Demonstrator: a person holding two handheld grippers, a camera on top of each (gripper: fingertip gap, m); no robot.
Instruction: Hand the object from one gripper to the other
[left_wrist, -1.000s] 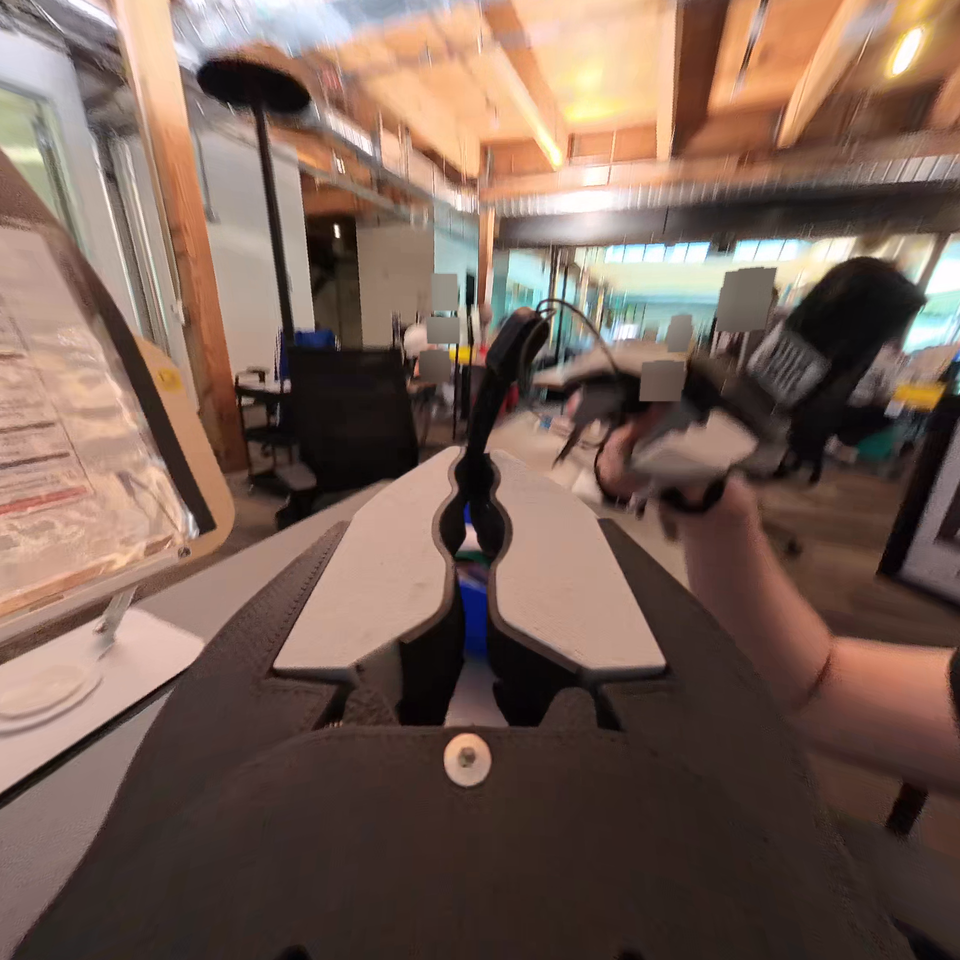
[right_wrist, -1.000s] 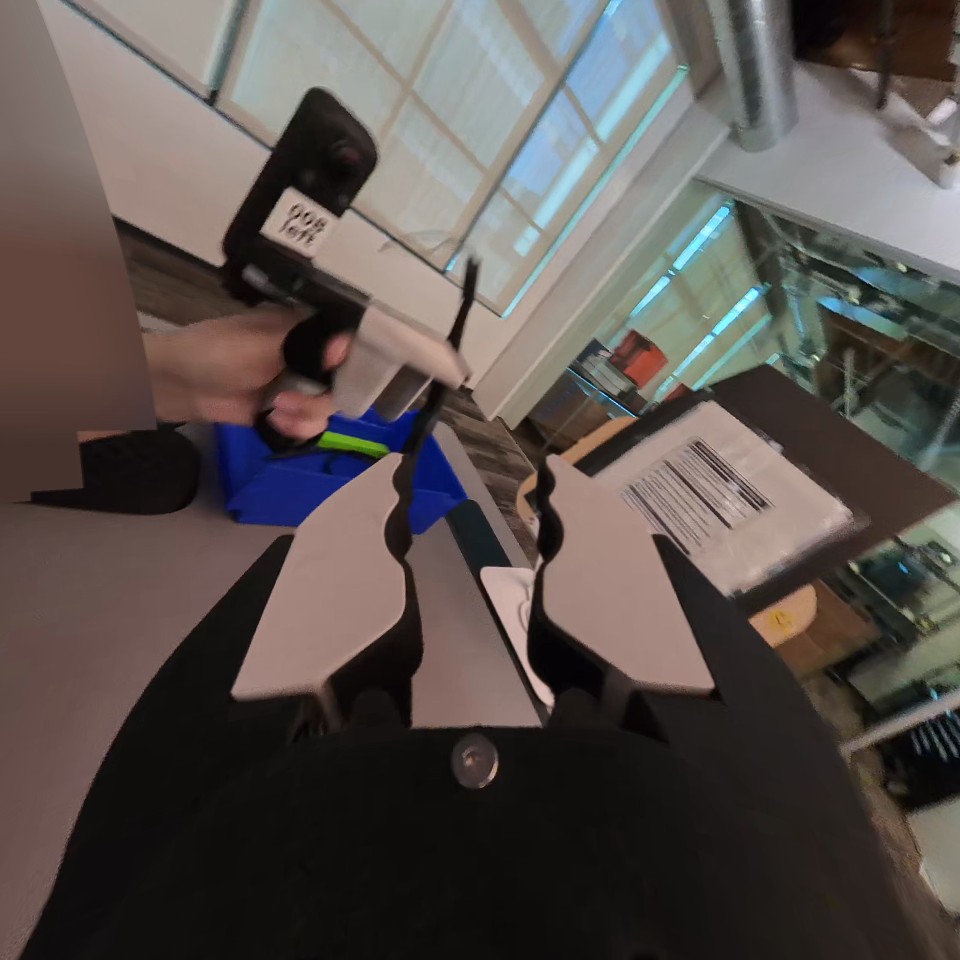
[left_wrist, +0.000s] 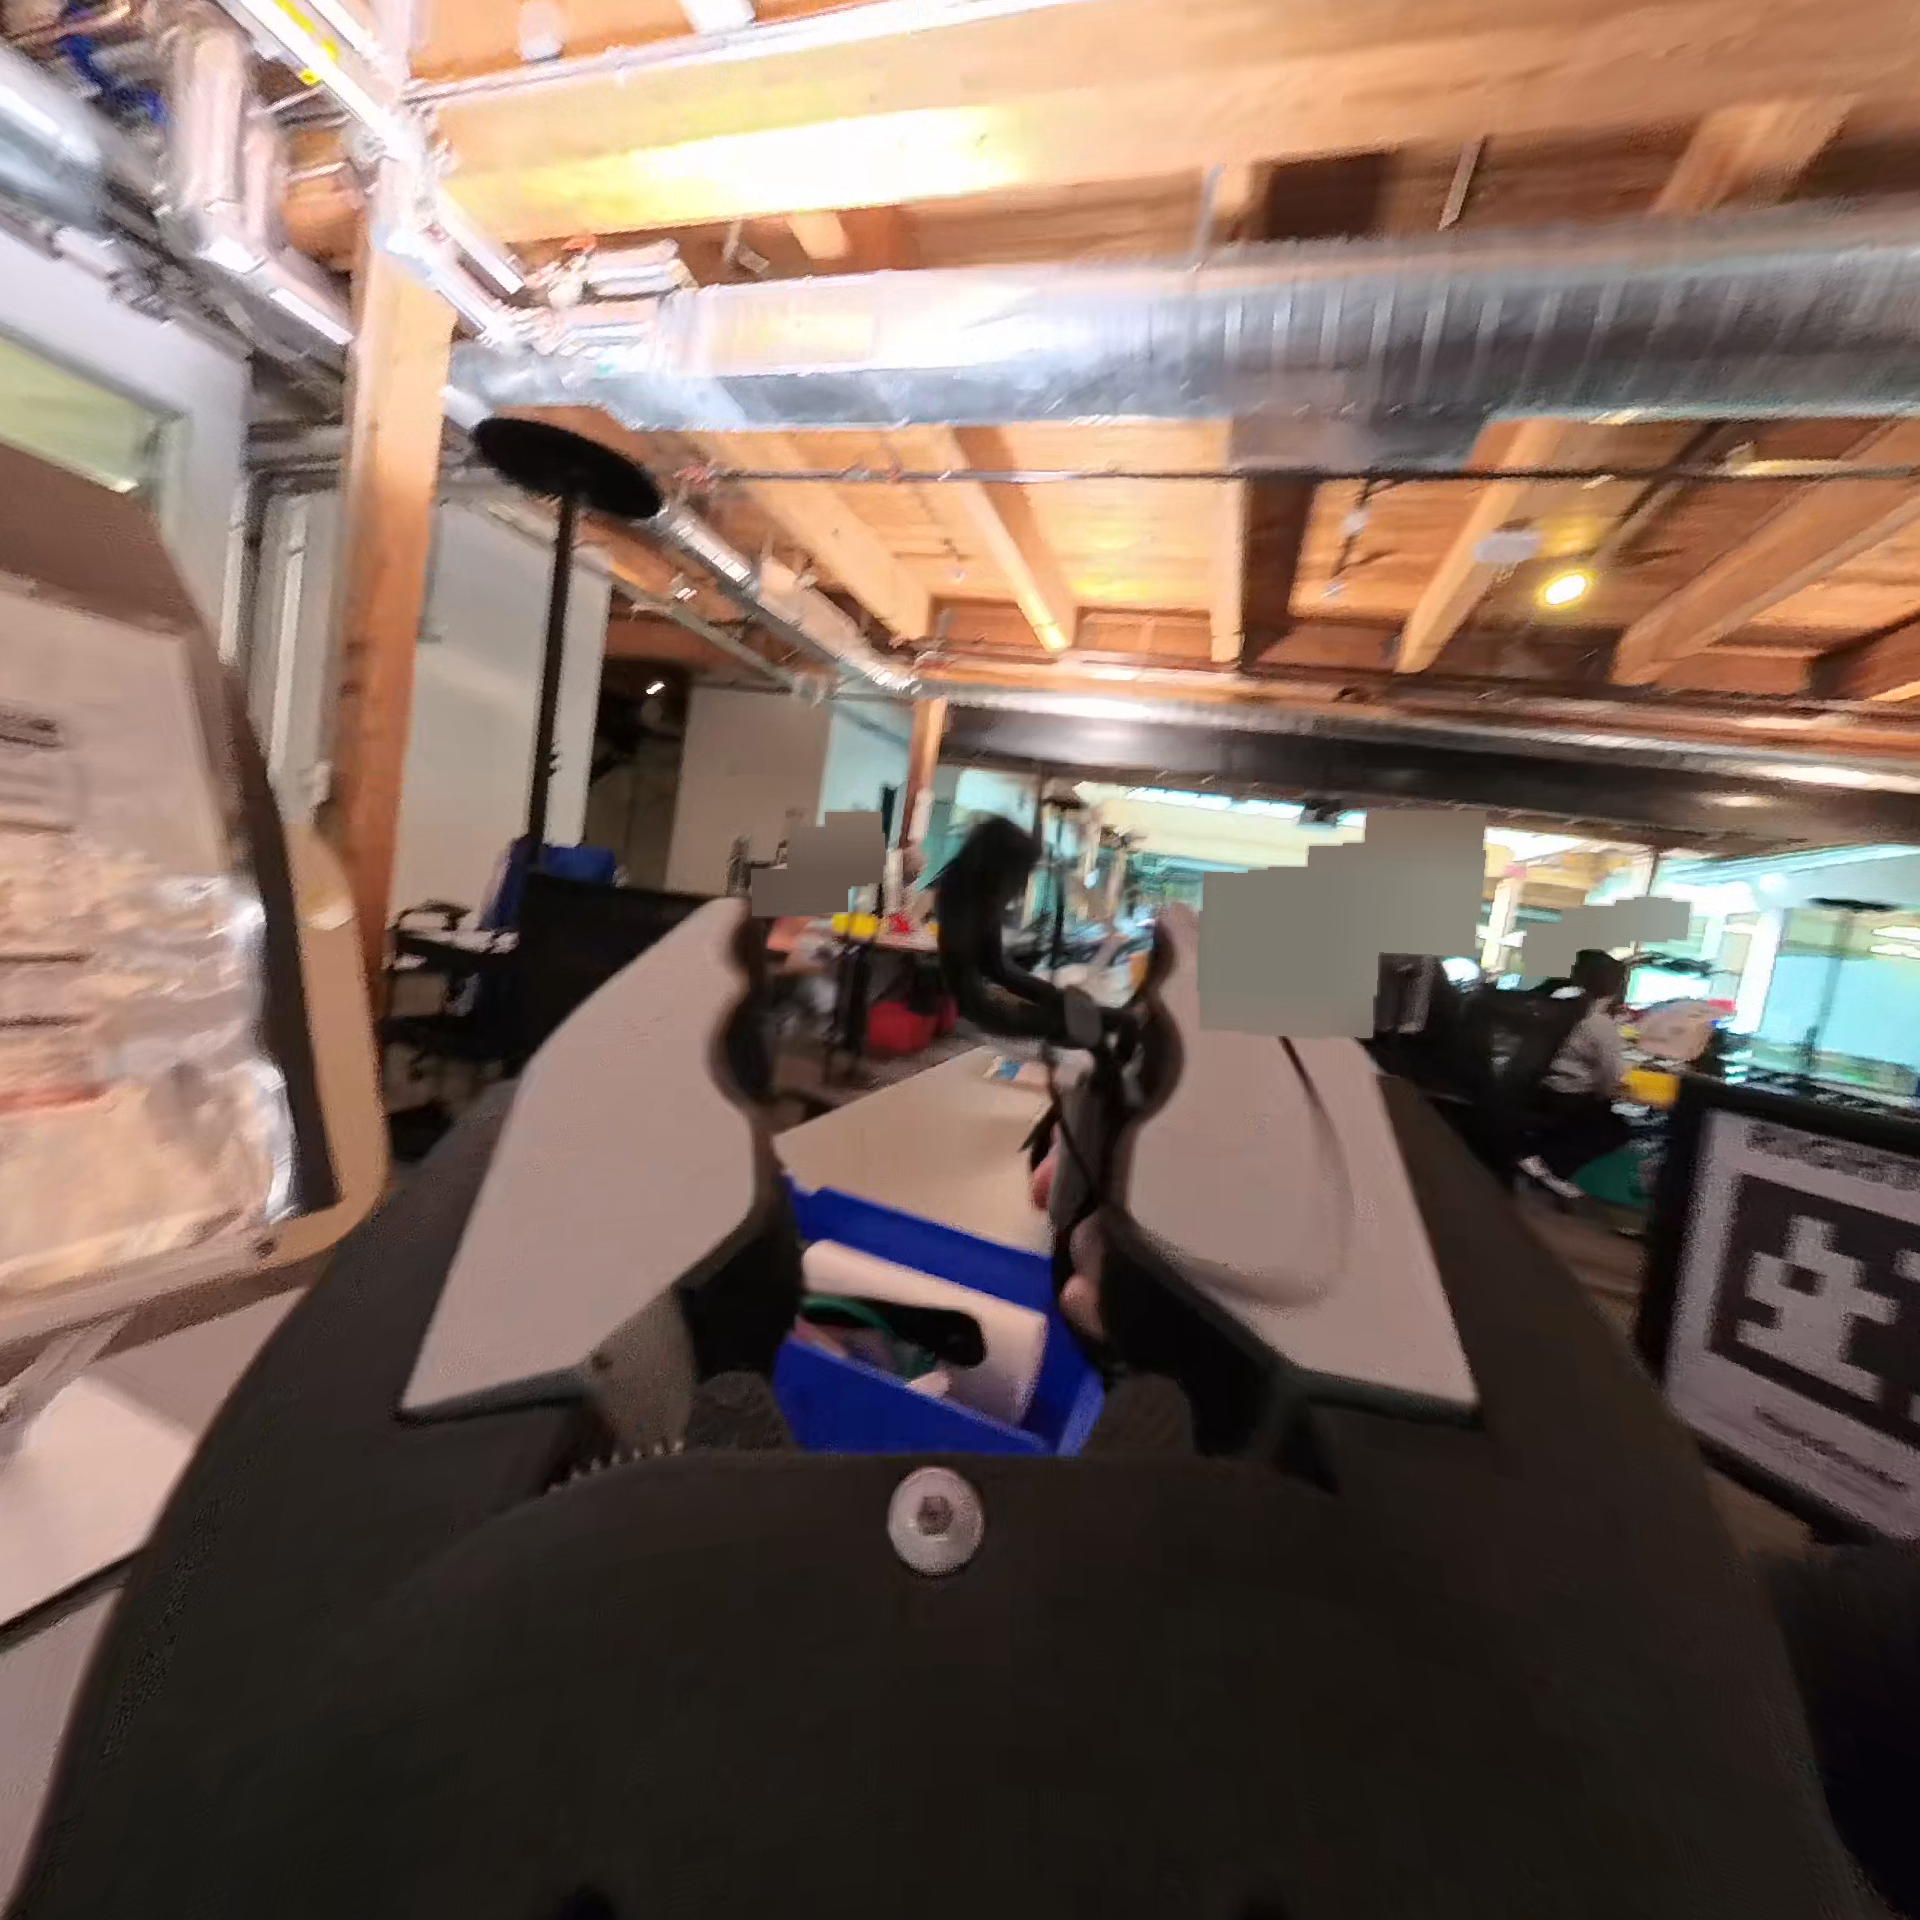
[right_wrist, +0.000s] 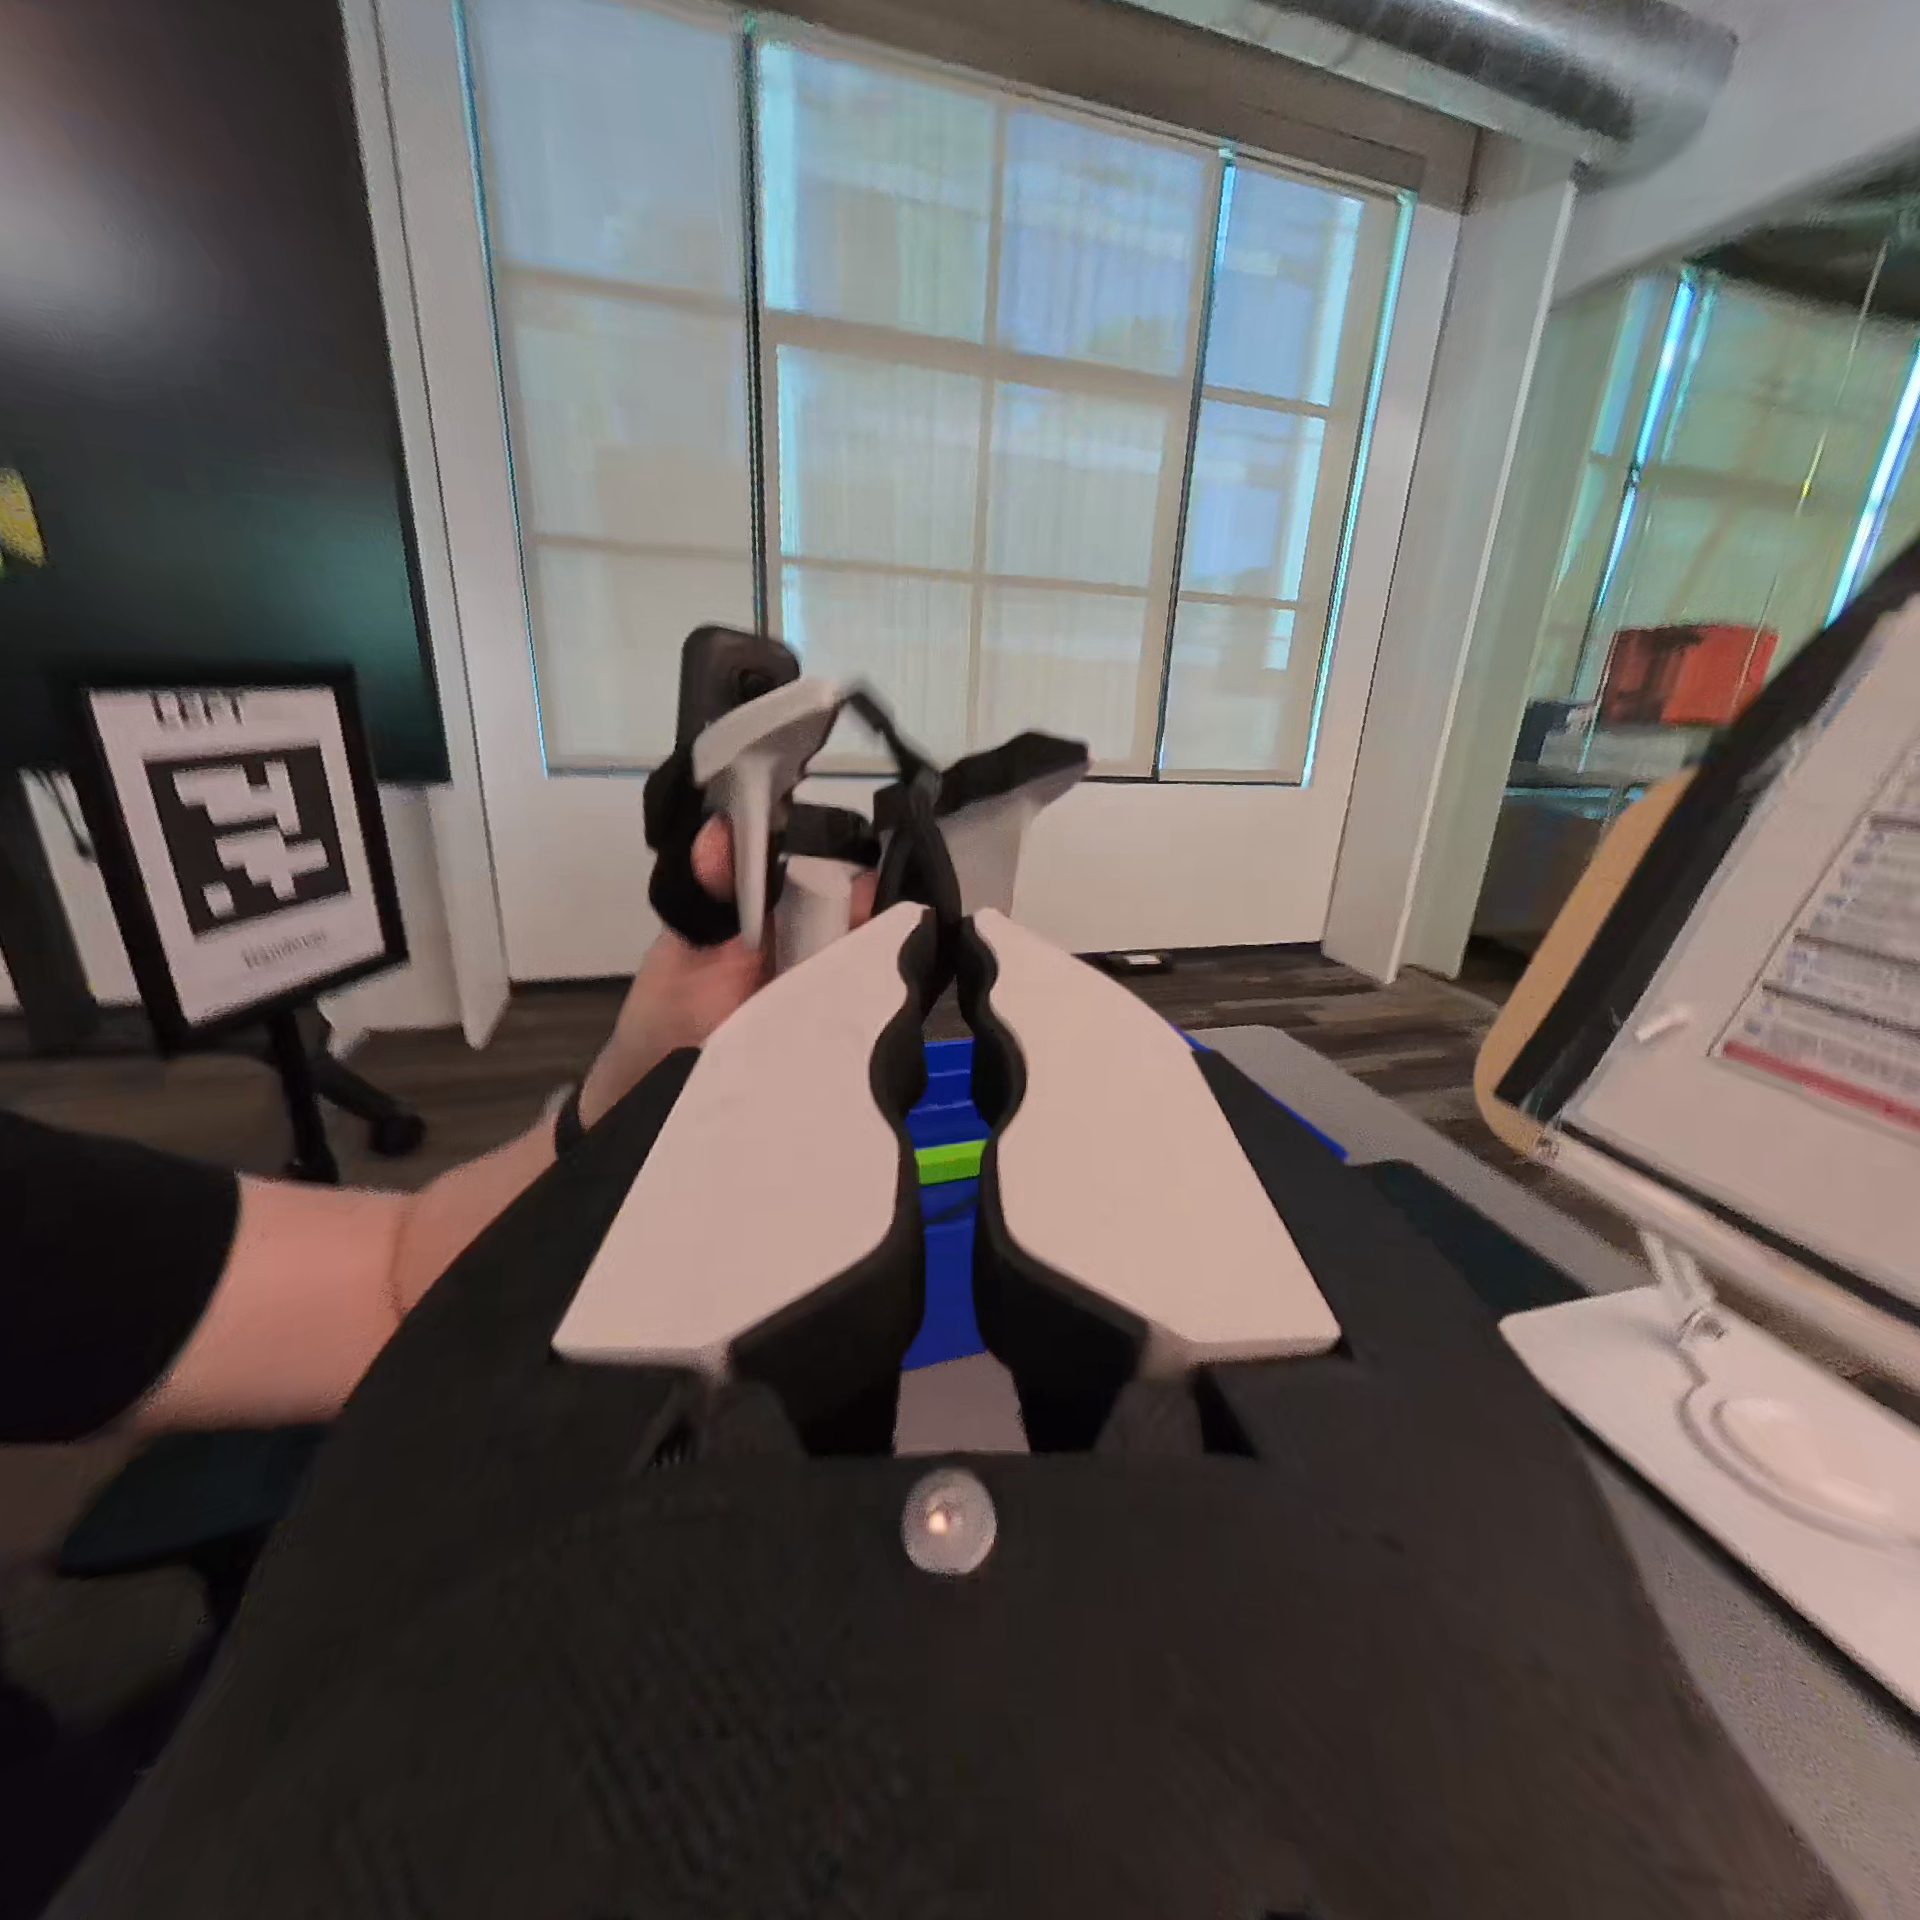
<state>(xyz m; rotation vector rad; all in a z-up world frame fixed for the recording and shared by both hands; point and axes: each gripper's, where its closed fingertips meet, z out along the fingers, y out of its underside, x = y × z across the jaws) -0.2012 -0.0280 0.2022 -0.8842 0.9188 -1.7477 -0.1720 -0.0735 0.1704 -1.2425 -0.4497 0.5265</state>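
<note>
Right gripper (right_wrist: 948, 951) has its fingers pinched nearly together on the thin black object (right_wrist: 920, 831) — gripped at the very tips, its upper end sticking up and away toward the window. Left gripper (left_wrist: 951, 997) stands wide apart, nothing between its fingers; in the right wrist view it hangs just beyond, its two fingers splayed either side of the black object, though contact there can't be judged. All of it in the air above the blue bin (left_wrist: 925, 1351) on the grey table (right_wrist: 1309, 1081), a green piece (right_wrist: 951, 1162) showing in the bin.
</note>
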